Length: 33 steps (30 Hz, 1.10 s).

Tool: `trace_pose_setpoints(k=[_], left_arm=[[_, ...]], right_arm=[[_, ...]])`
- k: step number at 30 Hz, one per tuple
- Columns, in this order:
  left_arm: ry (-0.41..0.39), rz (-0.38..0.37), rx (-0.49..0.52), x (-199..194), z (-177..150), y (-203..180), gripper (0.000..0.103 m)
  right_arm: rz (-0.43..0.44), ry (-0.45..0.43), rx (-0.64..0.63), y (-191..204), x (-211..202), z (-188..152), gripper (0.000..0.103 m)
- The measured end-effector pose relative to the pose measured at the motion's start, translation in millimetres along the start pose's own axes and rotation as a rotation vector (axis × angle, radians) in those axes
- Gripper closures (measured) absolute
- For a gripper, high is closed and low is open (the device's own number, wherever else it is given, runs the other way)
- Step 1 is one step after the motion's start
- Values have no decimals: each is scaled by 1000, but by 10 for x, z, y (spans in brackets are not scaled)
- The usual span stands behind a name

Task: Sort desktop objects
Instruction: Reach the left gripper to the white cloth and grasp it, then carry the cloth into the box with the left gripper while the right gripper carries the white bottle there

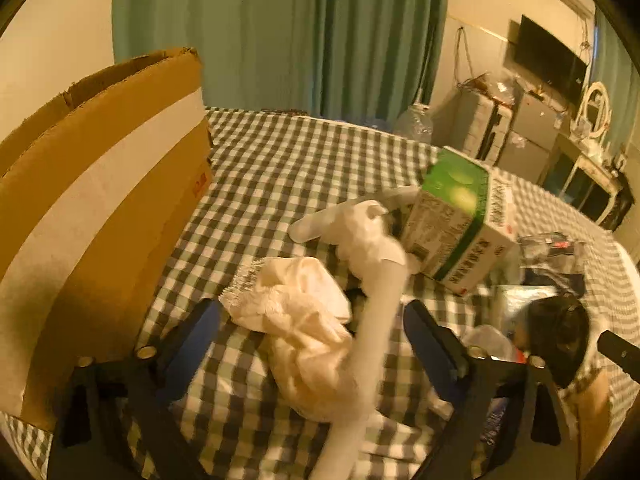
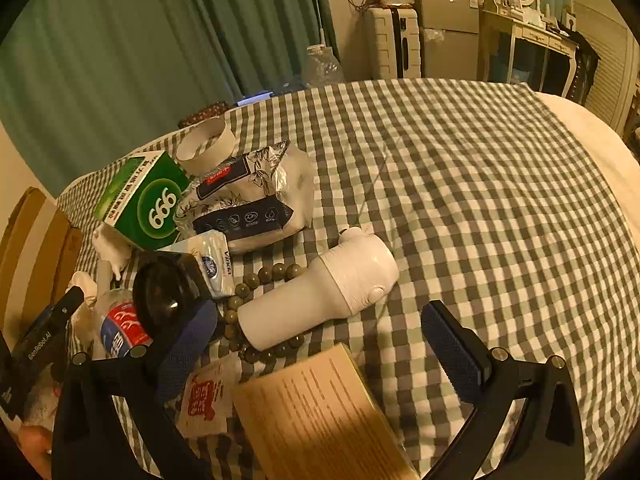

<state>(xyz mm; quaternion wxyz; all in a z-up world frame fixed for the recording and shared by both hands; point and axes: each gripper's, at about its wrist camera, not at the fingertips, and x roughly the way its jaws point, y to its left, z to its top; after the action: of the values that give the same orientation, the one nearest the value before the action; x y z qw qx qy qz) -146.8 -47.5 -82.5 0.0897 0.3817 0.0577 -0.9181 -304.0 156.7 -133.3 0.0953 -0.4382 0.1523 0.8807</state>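
Note:
My left gripper (image 1: 312, 340) is open over the checked cloth. A crumpled cream cloth (image 1: 296, 320) and a long white plush toy (image 1: 376, 264) lie between its blue fingers, and neither pad touches them. Beyond them a green and white box (image 1: 460, 208) stands tilted. My right gripper (image 2: 320, 344) is open too. A white handheld device (image 2: 324, 296) lies on a string of dark beads (image 2: 240, 292) just ahead of its fingers. A tan printed box (image 2: 320, 412) sits low between the fingers, touching neither.
A tall cardboard carton (image 1: 100, 208) stands at the left. A foil bag (image 2: 248, 196), a white ring (image 2: 206, 144), a tissue pack (image 2: 214, 260), a black round object (image 2: 160, 296) and a red-labelled bottle (image 2: 120, 328) crowd the pile. Bare checked cloth (image 2: 480, 200) lies to the right.

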Motion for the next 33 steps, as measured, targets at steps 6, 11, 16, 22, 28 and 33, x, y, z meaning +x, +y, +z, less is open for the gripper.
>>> trace_pose_setpoints(k=[6, 11, 16, 22, 28, 33], left_arm=[[66, 14, -14, 230, -30, 88, 44], [80, -40, -37, 254, -40, 131, 67], [17, -107, -24, 132, -5, 160, 79], [-51, -188, 17, -65, 42, 181, 84], [-127, -217, 65, -422, 60, 181, 84], [-174, -236, 78, -780, 73, 139, 84]], right_arm=[[3, 56, 48, 15, 241, 23, 6], [4, 83, 99, -67, 328, 22, 30], [27, 87, 92, -85, 260, 2, 49], [62, 85, 101, -109, 133, -76, 55], [54, -60, 30, 10, -328, -155, 56], [72, -190, -35, 210, -747, -23, 56]])
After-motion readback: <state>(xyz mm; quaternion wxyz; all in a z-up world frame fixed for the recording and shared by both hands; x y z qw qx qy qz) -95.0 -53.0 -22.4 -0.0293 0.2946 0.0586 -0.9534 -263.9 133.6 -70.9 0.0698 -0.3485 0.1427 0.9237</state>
